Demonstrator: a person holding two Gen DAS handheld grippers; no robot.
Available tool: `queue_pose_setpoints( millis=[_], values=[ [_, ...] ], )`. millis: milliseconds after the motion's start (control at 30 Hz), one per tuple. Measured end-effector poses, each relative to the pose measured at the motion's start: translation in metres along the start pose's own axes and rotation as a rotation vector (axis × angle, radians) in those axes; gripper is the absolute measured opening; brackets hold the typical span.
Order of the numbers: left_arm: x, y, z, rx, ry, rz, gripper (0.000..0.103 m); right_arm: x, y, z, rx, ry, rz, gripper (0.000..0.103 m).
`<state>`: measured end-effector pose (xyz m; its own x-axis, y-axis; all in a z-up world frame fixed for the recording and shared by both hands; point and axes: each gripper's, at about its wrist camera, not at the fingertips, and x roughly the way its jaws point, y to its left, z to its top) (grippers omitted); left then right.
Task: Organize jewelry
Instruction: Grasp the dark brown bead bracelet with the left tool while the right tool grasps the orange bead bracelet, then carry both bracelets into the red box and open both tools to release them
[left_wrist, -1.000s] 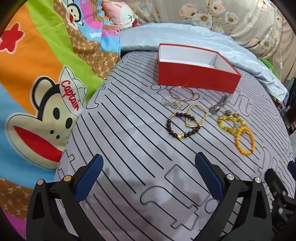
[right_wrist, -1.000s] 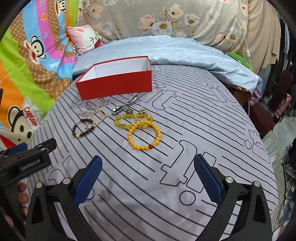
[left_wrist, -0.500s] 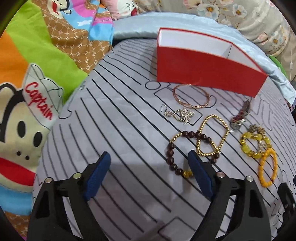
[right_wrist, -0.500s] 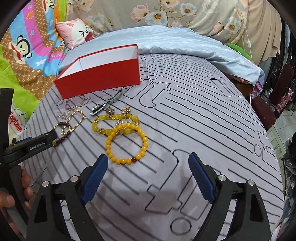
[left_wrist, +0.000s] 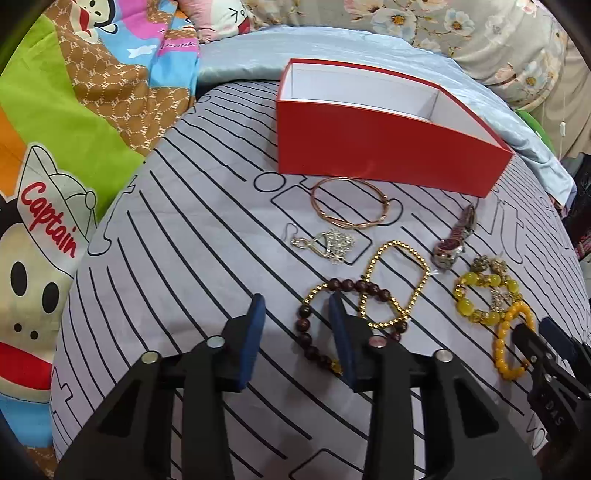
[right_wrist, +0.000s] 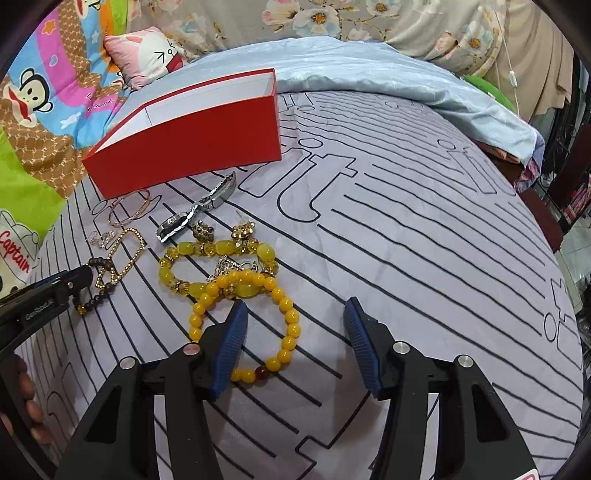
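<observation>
Both claws are seen parted over the striped bed sheet (left_wrist: 177, 258), the left claw (left_wrist: 295, 325) straddling the dark brown bead bracelet (left_wrist: 314, 321) and the right claw (right_wrist: 293, 332) set around the orange bead bracelet (right_wrist: 288, 321), with the open red box (left_wrist: 380, 162) lying beyond the jewelry.

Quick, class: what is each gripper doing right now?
Left gripper: open, straddling the dark bead bracelet, holding nothing.
Right gripper: open, straddling the orange bead bracelet, holding nothing.
</observation>
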<state>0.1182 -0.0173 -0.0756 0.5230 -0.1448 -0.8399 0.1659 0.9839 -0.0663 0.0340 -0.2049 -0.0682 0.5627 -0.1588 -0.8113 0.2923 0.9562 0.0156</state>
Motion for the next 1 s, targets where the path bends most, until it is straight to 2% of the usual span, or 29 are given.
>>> queue_pose_setpoints(
  millis=[100, 167, 300, 433, 633, 1000],
  values=[
    [-0.001, -0.004, -0.001, 0.008, 0.004, -0.016, 0.02, 0.0, -0.001, 0.0, 0.0, -0.002, 0.001, 0.044],
    [-0.002, -0.007, -0.002, 0.015, 0.006, -0.02, 0.017, -0.001, -0.002, -0.001, 0.003, -0.002, -0.001, 0.04],
    [-0.004, -0.011, -0.004, 0.019, 0.011, -0.036, 0.007, -0.002, -0.006, -0.002, 0.012, -0.006, -0.001, 0.024],
    [-0.007, -0.013, -0.006, 0.022, 0.014, -0.059, 0.007, -0.004, -0.007, -0.003, 0.017, -0.001, 0.014, 0.009],
    [-0.022, -0.013, -0.008, 0.018, -0.003, -0.104, 0.007, -0.012, -0.008, -0.005, 0.029, -0.001, 0.045, 0.007],
    [-0.071, -0.014, -0.013, 0.04, -0.063, -0.186, 0.007, -0.052, -0.006, -0.005, 0.019, -0.069, 0.083, 0.007]
  ],
)
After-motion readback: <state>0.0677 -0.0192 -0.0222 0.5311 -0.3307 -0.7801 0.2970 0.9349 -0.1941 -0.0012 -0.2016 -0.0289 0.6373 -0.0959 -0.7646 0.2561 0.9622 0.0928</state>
